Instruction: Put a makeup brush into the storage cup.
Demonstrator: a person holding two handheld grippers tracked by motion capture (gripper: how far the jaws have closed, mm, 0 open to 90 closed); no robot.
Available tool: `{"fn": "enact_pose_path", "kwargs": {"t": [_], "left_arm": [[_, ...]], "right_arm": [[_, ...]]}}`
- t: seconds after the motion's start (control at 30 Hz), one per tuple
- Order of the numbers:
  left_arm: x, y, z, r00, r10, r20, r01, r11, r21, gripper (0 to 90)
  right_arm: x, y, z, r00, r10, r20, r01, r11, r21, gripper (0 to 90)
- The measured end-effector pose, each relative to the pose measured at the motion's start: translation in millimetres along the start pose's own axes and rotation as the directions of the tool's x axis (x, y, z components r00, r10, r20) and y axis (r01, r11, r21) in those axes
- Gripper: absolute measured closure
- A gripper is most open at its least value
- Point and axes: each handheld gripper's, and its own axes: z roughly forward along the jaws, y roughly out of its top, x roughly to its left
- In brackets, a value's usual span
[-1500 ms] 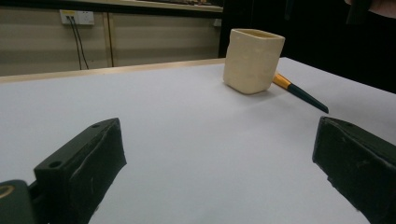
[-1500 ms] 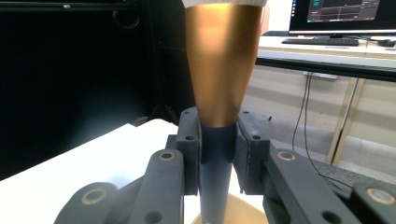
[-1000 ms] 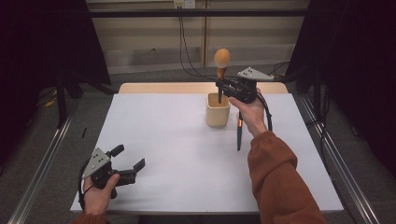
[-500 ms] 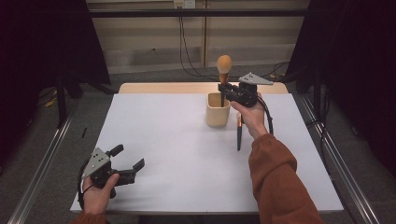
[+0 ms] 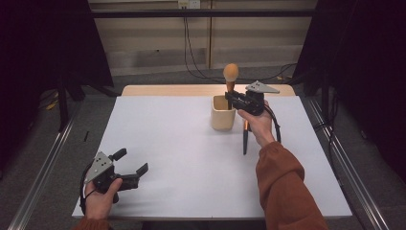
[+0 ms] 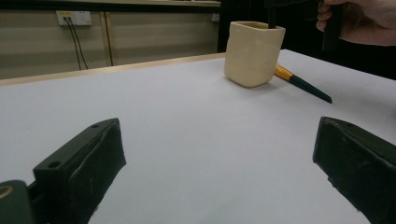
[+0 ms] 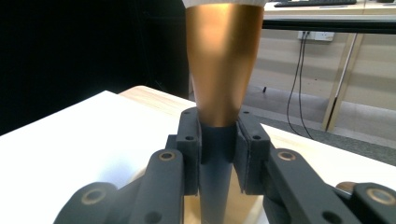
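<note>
Black pads of the right tool (image 7: 217, 161) clamp the dark handle of a makeup brush (image 7: 223, 65) just under its coppery ferrule, holding it upright with the handle end pointing down into the cream cup (image 5: 223, 113). In the high view the brush head (image 5: 231, 73) stands above the cup's rim and the handle enters the opening near its right-hand side. Doing this step well seems to mean keeping the handle vertical and centred over the opening, lowering slowly until the end rests on the cup's bottom, and only then parting the pads, since a sideways nudge could tip so light a cup. A second brush (image 5: 245, 136) lies flat on the white worktop (image 5: 182, 143) just right of the cup, under the person's wrist, and should stay untouched. The left tool (image 5: 125, 168) rests near the front left corner, its jaws wide apart and empty, well away from the cup.
</note>
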Motion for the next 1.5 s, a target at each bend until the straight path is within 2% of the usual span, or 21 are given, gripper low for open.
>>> {"fn": "enact_pose_path", "kwargs": {"t": [0.33, 0.57, 0.8, 0.97, 1.03, 1.13, 1.27, 1.5], "left_arm": [[0.5, -0.6, 0.4, 1.0, 0.0, -0.005, 0.0, 1.0, -0.003, 1.9], [0.1, -0.4, 0.2, 1.0, 0.005, -0.006, -0.005, 1.0, -0.007, 1.9], [0.8, -0.6, 0.9, 1.0, 0.003, -0.001, -0.003, 1.0, -0.001, 2.0], [0.1, -0.7, 1.8, 1.0, -0.003, -0.001, 0.003, 1.0, -0.001, 2.0], [0.1, -0.7, 1.6, 1.0, -0.001, -0.002, 0.001, 1.0, 0.0, 1.9], [0.3, -0.8, 1.5, 1.0, -0.004, -0.002, 0.004, 1.0, -0.002, 1.9], [0.9, -0.6, 1.1, 0.9999, -0.001, -0.011, 0.001, 1.0, -0.003, 1.9], [0.9, -0.4, 0.8, 0.9999, -0.008, -0.012, 0.008, 0.9999, -0.009, 1.9]], "right_arm": [[-3.1, -13.3, 1.2, 0.9998, 0.019, 0.007, -0.019, 1.0, 0.009, 75.2], [0.6, -15.2, 2.5, 0.9996, 0.024, -0.014, -0.024, 0.999, 0.026, 75.2], [1.8, -20.2, 4.6, 0.9997, 0.025, 0.0, -0.025, 0.999, 0.048, 74.6], [3.0, -21.8, 6.9, 0.9994, 0.023, 0.028, -0.024, 0.998, 0.056, 64.9], [3.2, -23.5, 7.4, 0.9985, 0.046, 0.03, -0.048, 0.998, 0.044, 61.4], [4.1, -22.0, 6.6, 0.9975, 0.056, 0.042, -0.057, 0.998, 0.033, 53.9], [3.6, -20.4, 4.3, 0.9961, 0.073, 0.05, -0.074, 0.997, 0.026, 36.9], [6.1, -19.7, -3.1, 0.9947, 0.069, 0.077, -0.07, 0.997, 0.016, 11.9]]}}
